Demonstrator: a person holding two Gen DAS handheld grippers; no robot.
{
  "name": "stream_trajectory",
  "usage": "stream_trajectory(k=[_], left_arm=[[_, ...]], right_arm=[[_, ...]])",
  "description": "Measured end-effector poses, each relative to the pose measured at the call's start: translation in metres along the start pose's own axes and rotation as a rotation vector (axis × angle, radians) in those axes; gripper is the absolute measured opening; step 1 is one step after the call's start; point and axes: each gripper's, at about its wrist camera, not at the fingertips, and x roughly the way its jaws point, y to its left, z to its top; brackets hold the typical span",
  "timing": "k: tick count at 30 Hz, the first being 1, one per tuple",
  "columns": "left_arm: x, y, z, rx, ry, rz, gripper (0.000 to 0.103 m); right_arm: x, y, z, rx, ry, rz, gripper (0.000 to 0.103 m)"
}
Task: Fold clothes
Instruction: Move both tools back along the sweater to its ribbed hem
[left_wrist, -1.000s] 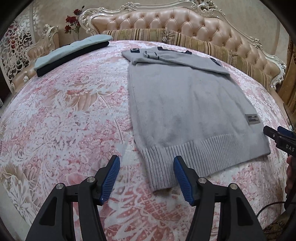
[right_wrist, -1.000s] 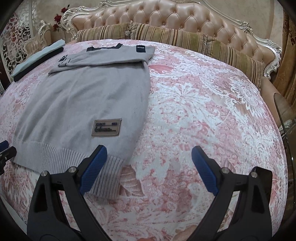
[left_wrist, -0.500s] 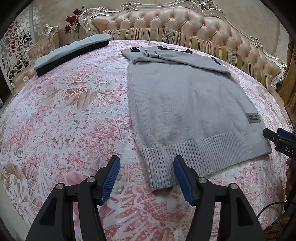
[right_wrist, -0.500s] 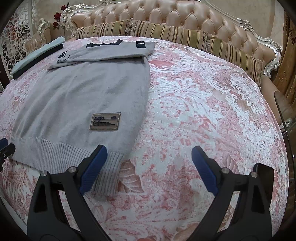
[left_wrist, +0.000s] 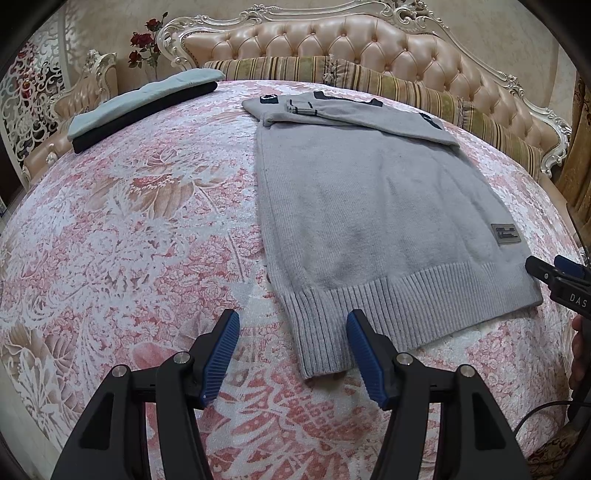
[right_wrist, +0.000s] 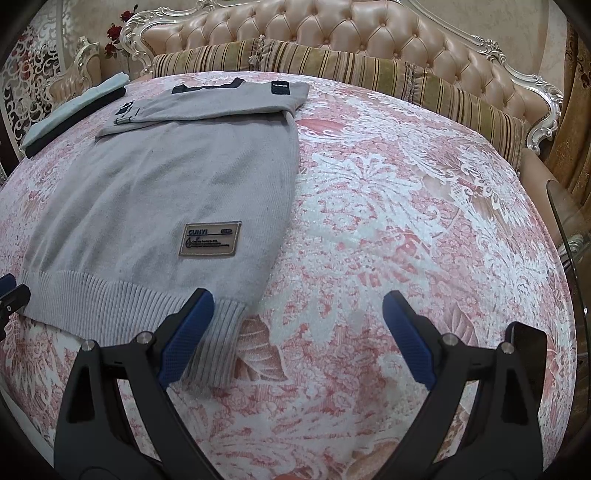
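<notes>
A grey knit sweater (left_wrist: 369, 206) lies flat on the pink floral bedspread, sleeves folded across its top, ribbed hem toward me. It also shows in the right wrist view (right_wrist: 177, 206), with a sewn label (right_wrist: 210, 239). My left gripper (left_wrist: 291, 354) is open just above the bed, the hem's near left corner (left_wrist: 321, 354) between its blue pads. My right gripper (right_wrist: 295, 332) is open wide, its left pad (right_wrist: 184, 336) over the hem's right corner. The right gripper's tip shows in the left wrist view (left_wrist: 557, 273).
A folded stack, light blue on black (left_wrist: 144, 103), lies at the bed's far left. Striped bolster pillows (left_wrist: 369, 74) and a tufted headboard (right_wrist: 332, 33) line the far edge. A glass table edge (right_wrist: 569, 229) stands at the right.
Both grippers have crept slightly forward toward the hem. The sweater has not moved.
</notes>
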Motion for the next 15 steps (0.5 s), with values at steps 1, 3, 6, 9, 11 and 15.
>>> stream_trajectory(k=[1,3,6,9,11,15], left_arm=[[0.0002,0.0,0.0001,0.001,0.0,0.001,0.061],[0.0005,-0.0003,0.0003,0.003,0.0,0.003,0.061],[0.0007,-0.0003,0.0005,0.005,0.0,0.004,0.061],[0.0004,-0.0008,0.0004,0.006,0.0,0.005,0.061],[0.0004,-0.0007,0.0005,0.007,-0.001,0.005,0.061],[0.0004,-0.0002,0.0005,0.008,-0.001,0.004,0.061]], right_arm=[[-0.0001,0.0002,0.0001,-0.001,0.0,0.0,0.093],[0.0,-0.0001,0.0001,0.0,0.0,0.001,0.093],[-0.0001,-0.0001,0.0003,-0.001,0.0,0.002,0.093],[-0.0001,-0.0001,0.0003,-0.001,0.0,0.002,0.093],[-0.0001,-0.0001,0.0003,0.0,0.0,0.002,0.093],[-0.0002,-0.0002,0.0002,0.0,0.0,0.002,0.093]])
